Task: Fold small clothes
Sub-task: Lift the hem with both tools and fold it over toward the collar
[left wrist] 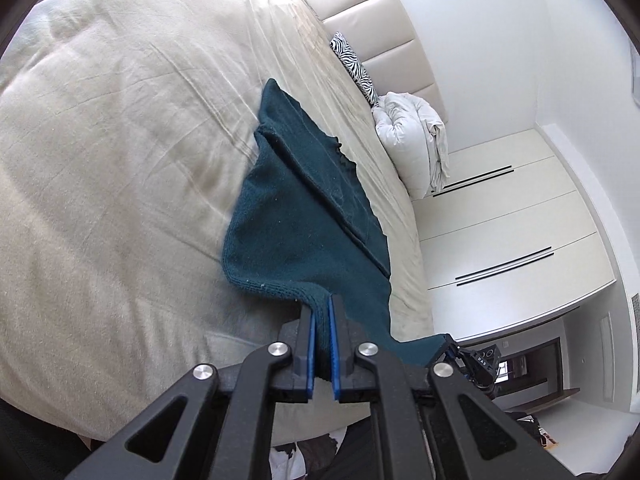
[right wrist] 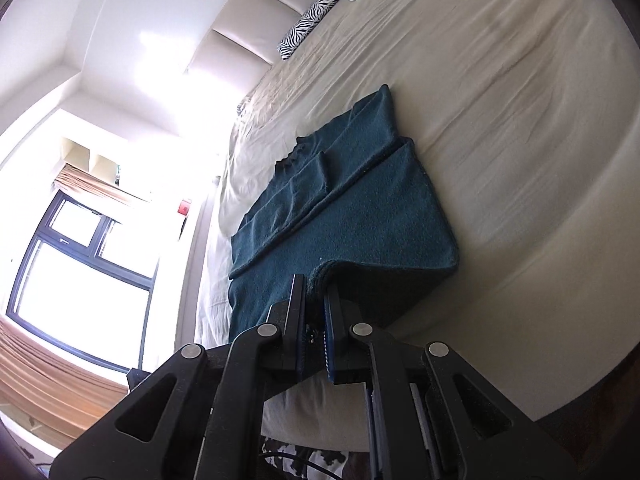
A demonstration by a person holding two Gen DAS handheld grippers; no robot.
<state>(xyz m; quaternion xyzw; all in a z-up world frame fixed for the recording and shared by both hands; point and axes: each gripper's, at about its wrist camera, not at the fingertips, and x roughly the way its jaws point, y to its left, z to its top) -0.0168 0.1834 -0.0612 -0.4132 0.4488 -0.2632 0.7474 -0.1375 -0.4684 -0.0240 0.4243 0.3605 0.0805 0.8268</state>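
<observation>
Both views are fisheye and look forward along a claw's two fingers, angled down across the bed (left wrist: 100, 160) from its near edge toward the padded headboard (left wrist: 384, 36) at the far end. The left wrist view sits close behind the left claw (left wrist: 323, 304) and takes in the wardrobe doors (left wrist: 500, 216) to the right. The right wrist view sits close behind the right claw (right wrist: 316, 284), with the window (right wrist: 80, 256) to the left. Both share the teal garment (left wrist: 296, 216), the zebra-print cushion (left wrist: 356, 68) and the white pillow (left wrist: 408, 136).

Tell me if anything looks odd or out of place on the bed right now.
Nothing stands out. The teal sweater lies partly folded on the bed, its near edge pinched by the left gripper and right gripper.
</observation>
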